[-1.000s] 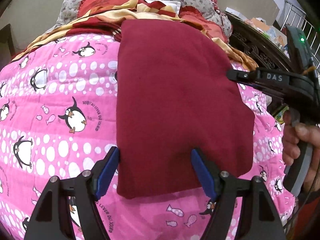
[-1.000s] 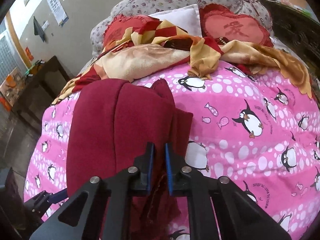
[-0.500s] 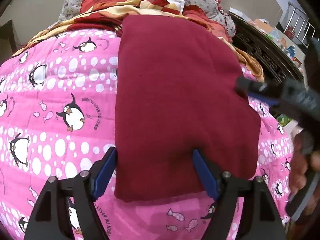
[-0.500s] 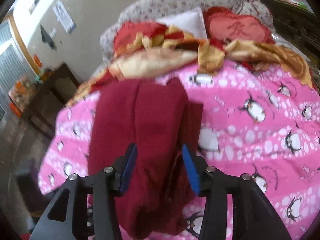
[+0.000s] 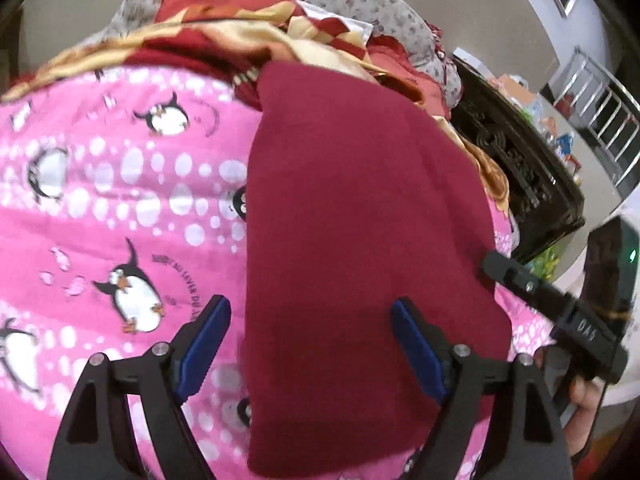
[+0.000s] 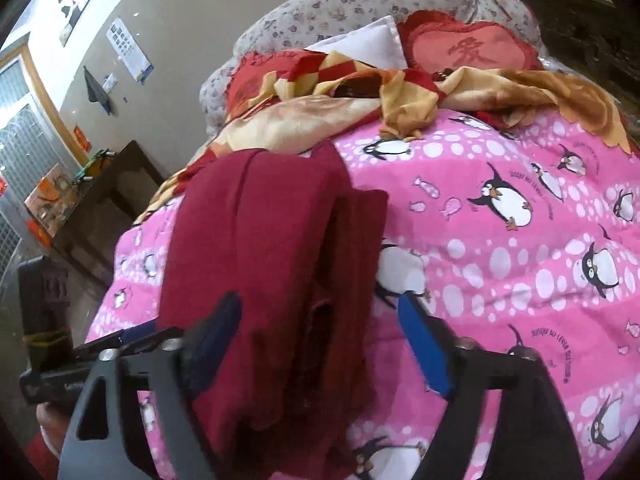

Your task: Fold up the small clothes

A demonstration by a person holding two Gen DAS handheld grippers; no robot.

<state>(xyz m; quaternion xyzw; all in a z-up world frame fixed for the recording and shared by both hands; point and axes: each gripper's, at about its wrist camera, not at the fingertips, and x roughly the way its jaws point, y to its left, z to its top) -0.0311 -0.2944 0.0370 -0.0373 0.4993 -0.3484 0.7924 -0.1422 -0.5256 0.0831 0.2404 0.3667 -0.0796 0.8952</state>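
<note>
Folded maroon garment flat on pink penguin quilt; left gripper and right gripper jaws just opening, spread wide, gripping nothing

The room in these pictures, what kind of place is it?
Most likely a home bedroom: a pink penguin-print quilt covers a bed, a red heart-shaped cushion lies at its head, and a dark wooden side table stands beside it.

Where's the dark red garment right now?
The dark red garment lies folded on the pink penguin quilt, centre-right in the left wrist view, its far end against the red-and-gold blanket.
</note>
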